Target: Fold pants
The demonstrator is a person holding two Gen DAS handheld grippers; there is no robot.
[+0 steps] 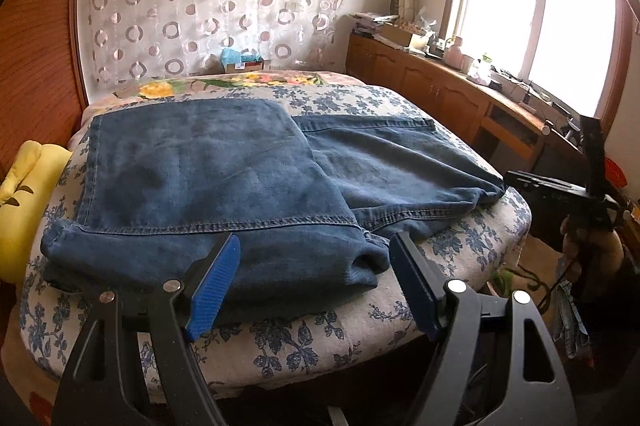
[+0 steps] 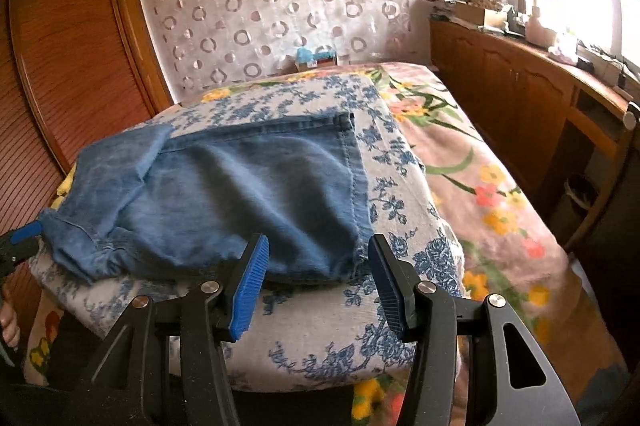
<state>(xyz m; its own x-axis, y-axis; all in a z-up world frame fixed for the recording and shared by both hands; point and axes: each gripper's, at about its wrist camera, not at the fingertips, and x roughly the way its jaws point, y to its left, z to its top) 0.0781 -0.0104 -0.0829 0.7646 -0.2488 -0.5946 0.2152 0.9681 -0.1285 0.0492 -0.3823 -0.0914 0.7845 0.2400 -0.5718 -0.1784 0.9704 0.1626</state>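
The denim jeans (image 1: pixel 224 185), partly folded on the bed (image 1: pixel 304 338), look heavy and limp, best pinched at the thick hemmed edge; left gripper (image 1: pixel 314 258) and right gripper (image 2: pixel 318 258) both gape, empty.

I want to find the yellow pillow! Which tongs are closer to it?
Left. The left tongs hang open at the near edge of the jeans, on the side where the yellow pillow lies. The right tongs sit open at the jeans' far end.

The pants (image 1: pixel 208 181) are matt blue denim with stitched seams, lying on a woven floral cloth bedspread (image 1: pixel 304 342). Gripper pads (image 2: pixel 250 290) are ribbed blue plastic. The wardrobe (image 2: pixel 68 65) is slatted, glossy wood.
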